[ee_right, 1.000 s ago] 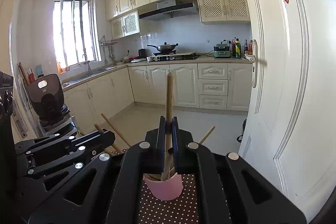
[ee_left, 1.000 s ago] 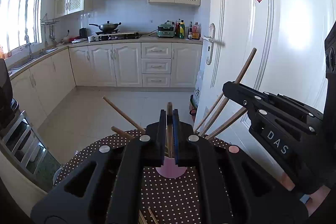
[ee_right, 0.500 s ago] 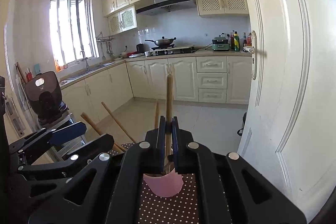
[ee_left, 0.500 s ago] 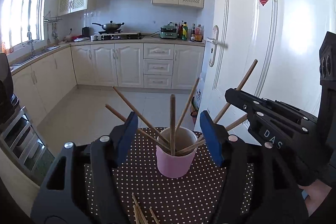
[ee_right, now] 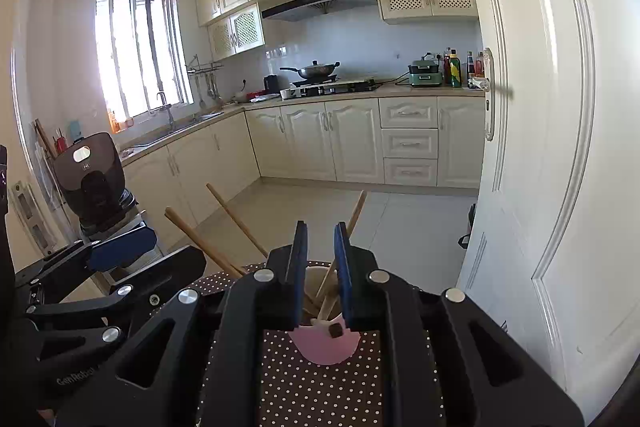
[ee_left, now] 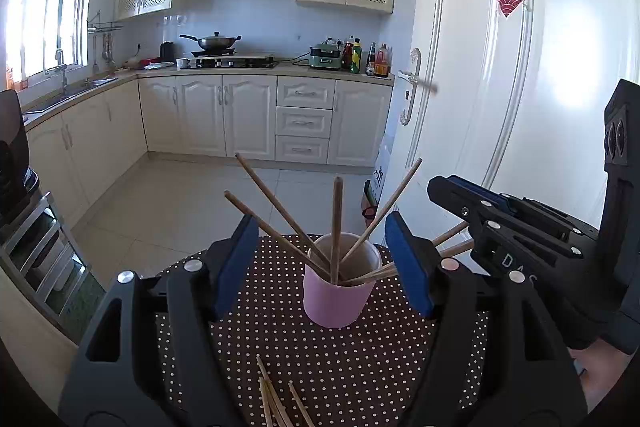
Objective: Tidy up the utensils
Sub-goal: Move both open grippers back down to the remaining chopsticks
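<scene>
Left wrist view: nearest me, loose chopsticks (ee_left: 276,403) lie on the dotted bench (ee_left: 320,355), awaiting pickup, and my left tool (ee_left: 320,263) is opening, pads clear either side of the pink cup (ee_left: 336,297). My right tool (ee_right: 321,267) is also opening, releasing over that cup; beyond, the bench edge drops to open floor.

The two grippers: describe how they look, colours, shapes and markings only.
Both are matte black plastic frames with triangular cut-outs and round silver screw heads. The left gripper has flat blue pads lining its jaws; white lettering reading "GenRobot" shows on its body in the right wrist view. The right gripper has the same blue pads, and white letters "DAS" on its side. No cables or sleeves are visible.
</scene>
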`<state>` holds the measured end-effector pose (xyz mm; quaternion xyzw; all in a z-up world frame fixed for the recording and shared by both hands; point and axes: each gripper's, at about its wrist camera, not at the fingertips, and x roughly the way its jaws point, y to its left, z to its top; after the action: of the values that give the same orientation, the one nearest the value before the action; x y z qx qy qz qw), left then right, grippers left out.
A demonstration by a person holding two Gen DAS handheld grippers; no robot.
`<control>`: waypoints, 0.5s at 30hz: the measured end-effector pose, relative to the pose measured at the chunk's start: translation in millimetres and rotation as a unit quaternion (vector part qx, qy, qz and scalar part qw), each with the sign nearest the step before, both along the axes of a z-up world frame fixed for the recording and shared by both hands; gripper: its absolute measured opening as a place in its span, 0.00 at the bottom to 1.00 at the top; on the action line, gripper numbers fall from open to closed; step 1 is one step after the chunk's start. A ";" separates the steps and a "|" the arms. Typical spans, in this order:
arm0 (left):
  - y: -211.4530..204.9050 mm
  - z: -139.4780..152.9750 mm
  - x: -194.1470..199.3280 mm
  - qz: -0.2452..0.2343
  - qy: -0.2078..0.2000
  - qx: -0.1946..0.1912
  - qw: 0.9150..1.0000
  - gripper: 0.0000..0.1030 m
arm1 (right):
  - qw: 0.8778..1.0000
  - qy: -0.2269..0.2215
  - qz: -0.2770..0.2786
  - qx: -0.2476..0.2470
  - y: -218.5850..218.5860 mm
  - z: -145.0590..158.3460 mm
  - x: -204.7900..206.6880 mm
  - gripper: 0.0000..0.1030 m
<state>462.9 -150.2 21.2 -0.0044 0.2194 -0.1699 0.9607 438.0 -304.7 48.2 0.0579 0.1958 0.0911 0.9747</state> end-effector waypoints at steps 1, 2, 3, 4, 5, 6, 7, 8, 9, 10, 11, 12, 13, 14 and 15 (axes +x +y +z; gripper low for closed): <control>2.3 1.9 -2.5 0.000 -0.001 -0.001 1.000 0.64 | 1.000 -0.003 -0.001 -0.001 0.0 3.1 -3.6 0.16; 4.8 3.4 -5.4 0.001 -0.003 -0.002 1.000 0.65 | 1.000 -0.004 -0.002 -0.001 0.3 5.2 -6.0 0.18; 7.1 5.3 -8.0 0.003 -0.004 -0.003 1.000 0.65 | 1.000 -0.006 -0.002 -0.002 0.5 6.8 -9.0 0.19; 9.4 7.1 -10.1 0.003 -0.004 -0.004 1.000 0.66 | 1.000 -0.007 -0.002 -0.004 1.5 8.8 -13.0 0.20; 12.4 8.6 -13.8 0.003 -0.004 -0.006 1.000 0.67 | 1.000 -0.009 -0.001 -0.008 2.8 10.6 -17.8 0.20; 14.7 9.9 -17.3 0.003 -0.004 -0.006 1.000 0.67 | 1.000 -0.010 0.001 -0.012 4.3 12.1 -23.0 0.21; 17.8 10.6 -22.1 0.004 -0.004 -0.005 1.000 0.67 | 1.000 -0.010 0.004 -0.014 5.1 12.5 -27.0 0.21; 19.8 11.2 -25.1 0.005 -0.003 -0.002 1.000 0.68 | 1.000 -0.011 0.004 -0.017 6.3 13.2 -31.9 0.22; 22.8 10.7 -29.6 0.006 -0.001 0.000 1.000 0.68 | 1.000 -0.012 0.006 -0.022 6.8 13.6 -37.8 0.22; 25.7 9.6 -33.6 0.006 0.001 0.003 1.000 0.69 | 1.000 -0.010 0.008 -0.026 8.2 13.5 -44.9 0.23; 28.7 8.1 -37.6 0.005 0.003 0.005 1.000 0.69 | 0.999 -0.008 0.011 -0.028 9.1 12.6 -49.8 0.24; 31.9 6.6 -42.0 0.004 0.006 0.008 1.000 0.69 | 0.999 -0.006 0.015 -0.032 10.7 11.1 -55.9 0.24; 35.0 4.5 -46.1 0.005 0.010 0.012 1.000 0.70 | 0.999 -0.003 0.018 -0.034 12.7 9.3 -60.6 0.24; 38.4 1.8 -50.6 0.004 0.016 0.016 1.000 0.70 | 0.999 0.002 0.023 -0.039 15.9 6.1 -66.5 0.25; 41.1 -0.9 -54.3 0.003 0.023 0.020 1.000 0.70 | 0.999 0.008 0.028 -0.043 19.5 3.5 -70.9 0.26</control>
<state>408.5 -109.1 20.3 0.0107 0.2448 -0.1623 0.9559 367.2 -285.2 51.7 0.0111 0.2088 0.1089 0.9718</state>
